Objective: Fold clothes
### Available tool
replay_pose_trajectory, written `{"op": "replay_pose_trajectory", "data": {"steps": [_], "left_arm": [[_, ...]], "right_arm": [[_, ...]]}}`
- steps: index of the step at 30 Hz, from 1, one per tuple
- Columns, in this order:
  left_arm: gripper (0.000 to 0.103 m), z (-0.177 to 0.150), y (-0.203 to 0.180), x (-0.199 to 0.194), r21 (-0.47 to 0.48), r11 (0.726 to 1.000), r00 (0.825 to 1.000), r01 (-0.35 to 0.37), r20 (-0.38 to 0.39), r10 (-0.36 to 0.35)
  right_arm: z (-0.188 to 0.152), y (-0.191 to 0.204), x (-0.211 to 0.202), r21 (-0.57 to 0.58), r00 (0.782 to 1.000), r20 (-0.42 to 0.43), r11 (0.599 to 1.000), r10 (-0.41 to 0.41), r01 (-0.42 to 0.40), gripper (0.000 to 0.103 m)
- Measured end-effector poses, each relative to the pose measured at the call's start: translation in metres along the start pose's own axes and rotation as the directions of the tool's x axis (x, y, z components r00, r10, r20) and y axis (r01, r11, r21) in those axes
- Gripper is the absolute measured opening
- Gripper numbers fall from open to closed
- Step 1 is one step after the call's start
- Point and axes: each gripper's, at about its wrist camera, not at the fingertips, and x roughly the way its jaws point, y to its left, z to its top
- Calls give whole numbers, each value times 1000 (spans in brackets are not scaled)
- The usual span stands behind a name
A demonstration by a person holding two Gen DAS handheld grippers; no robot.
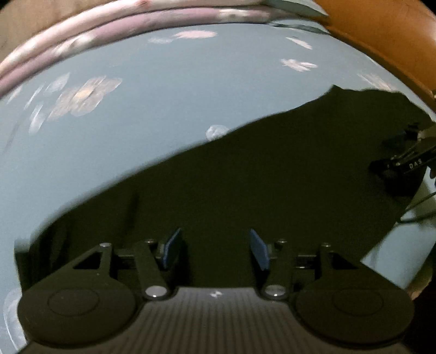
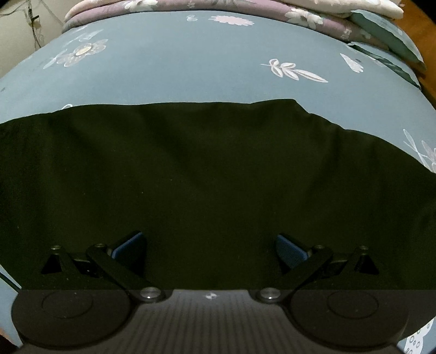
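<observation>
Dark garment (image 2: 204,177) lies flat on blue floral bedsheet (image 2: 190,68), far edge w/ bare sheet beyond up to folded bedding (image 2: 245,8); left gripper (image 1: 215,250) & right gripper (image 2: 209,250) both spread, nothing pinched.

Both views are dim and evenly lit, with no glare. The left wrist view is smeared by motion blur, most on the flowered bedsheet (image 1: 163,81); the right wrist view is sharp. Fisheye distortion bends the edges, and the dark garment (image 2: 204,168) shows almost no detail.
</observation>
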Motion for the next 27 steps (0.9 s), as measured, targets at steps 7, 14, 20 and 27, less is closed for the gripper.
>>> {"op": "replay_pose_trajectory", "data": {"steps": [7,14,20,27], "left_arm": [[62,-40,6,-7,-82,994,995,-77,-67,72],[64,-24,18,-14,-134,983,992,-127,-18,126],[76,-45,31,-11,-221,970,993,-103,-81,87],[76,-16,63,-21,-286,949,985,-131,71,158]], "right_arm": [[-4,-1,0,-9,1000,19,1000,9,-9,103],[-6,0,-1,-7,1000,31,1000,4,-3,103],[-8,0,-1,-5,999,35,1000,2,-2,103],[-4,2,0,-3,1000,26,1000,-9,9,103]]}}
